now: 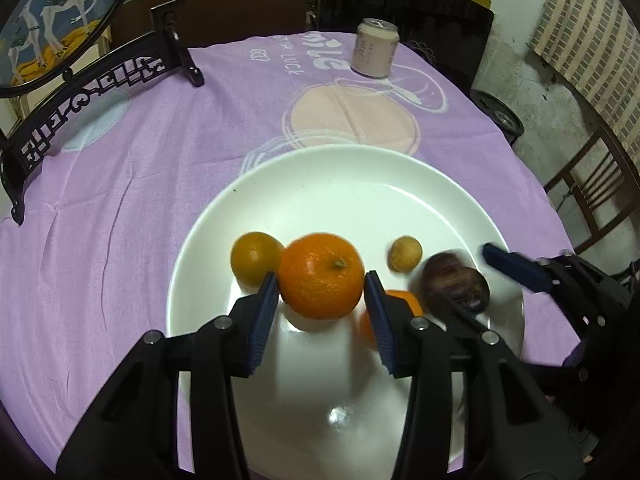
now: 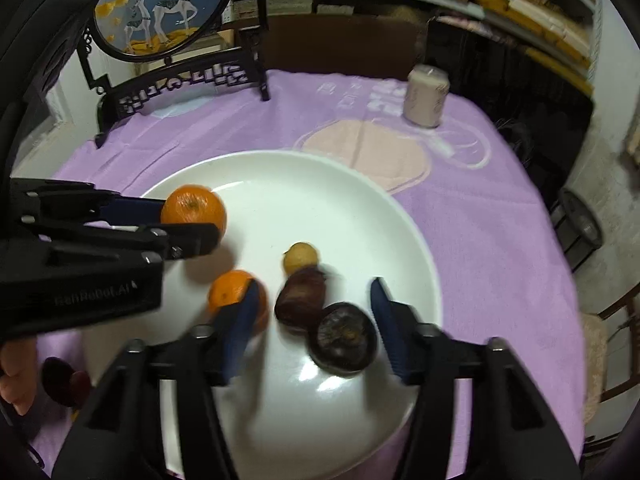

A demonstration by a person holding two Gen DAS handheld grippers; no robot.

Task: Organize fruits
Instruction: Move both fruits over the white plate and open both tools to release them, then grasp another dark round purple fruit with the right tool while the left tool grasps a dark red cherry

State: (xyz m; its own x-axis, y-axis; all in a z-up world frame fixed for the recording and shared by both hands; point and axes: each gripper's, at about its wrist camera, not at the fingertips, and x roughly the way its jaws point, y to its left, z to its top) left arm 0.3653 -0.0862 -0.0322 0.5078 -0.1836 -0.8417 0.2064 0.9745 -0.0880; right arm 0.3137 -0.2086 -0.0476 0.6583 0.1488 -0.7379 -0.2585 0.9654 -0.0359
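Now left gripper [image 1: 322, 284] pinching orange [image 1: 320, 274] over plate [image 1: 320, 184]; right gripper [image 2: 314, 316] spread, mangosteen [image 2: 342, 338] loose between.

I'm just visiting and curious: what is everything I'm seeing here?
plate: one, white, mid-table
held orange: one, orange, in left gripper
second orange: one, orange, on plate
yellowish fruit: one, yellow-orange, on plate
small tan fruit: one, tan, on plate
dark fruits: two, purple-brown, on plate
can: one, pale pink, far side
tablecloth: one, lilac, covers table
deer screen: one, black-framed, far left
left gripper: black and blue, shut on held orange
right gripper: black and blue, open over dark fruits
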